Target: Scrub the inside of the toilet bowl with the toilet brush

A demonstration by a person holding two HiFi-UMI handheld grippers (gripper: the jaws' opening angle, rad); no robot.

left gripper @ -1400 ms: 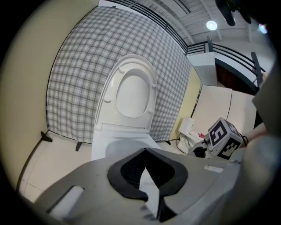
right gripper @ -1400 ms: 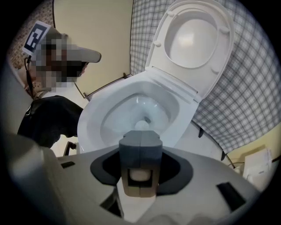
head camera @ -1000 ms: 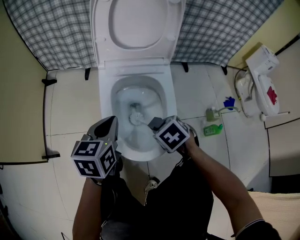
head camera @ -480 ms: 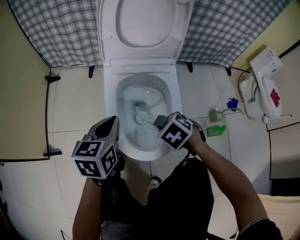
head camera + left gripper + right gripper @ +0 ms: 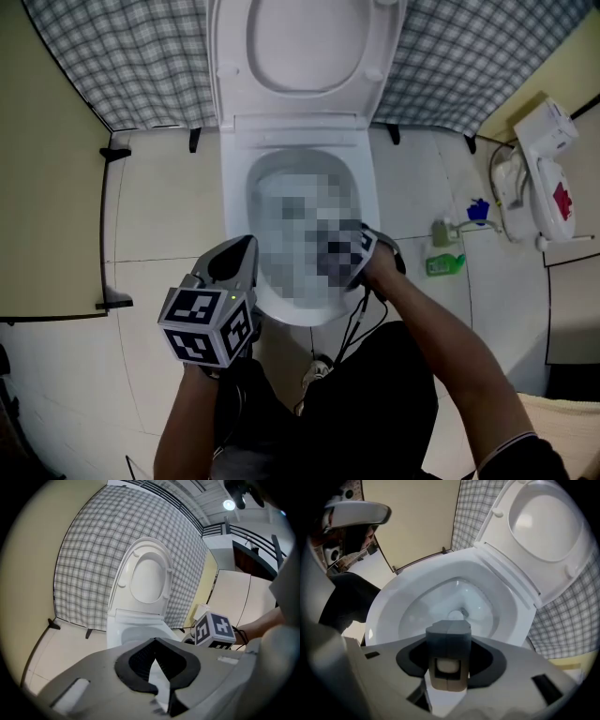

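The white toilet (image 5: 364,202) stands with lid and seat up; a mosaic patch covers the middle of its bowl in the head view. My right gripper (image 5: 448,641) is over the bowl's near right rim, shut on the grey handle of the toilet brush (image 5: 448,632). In the right gripper view the handle runs down into the bowl (image 5: 417,606), and the pale brush head (image 5: 456,615) sits low, near the drain. My left gripper (image 5: 234,261) hangs by the bowl's near left rim, shut, with nothing in it. The right gripper (image 5: 367,246) is half under the mosaic.
A green bottle (image 5: 443,264) and a blue-capped item (image 5: 479,210) stand on the tiled floor right of the toilet. A white appliance (image 5: 548,164) with a red label sits at far right. Checked cloth (image 5: 122,66) covers the back wall. The person's dark-trousered legs are below.
The right gripper has pushed a little farther over the bowl with the brush. The head camera has shifted, so the toilet sits more to the right. The left gripper has stayed put.
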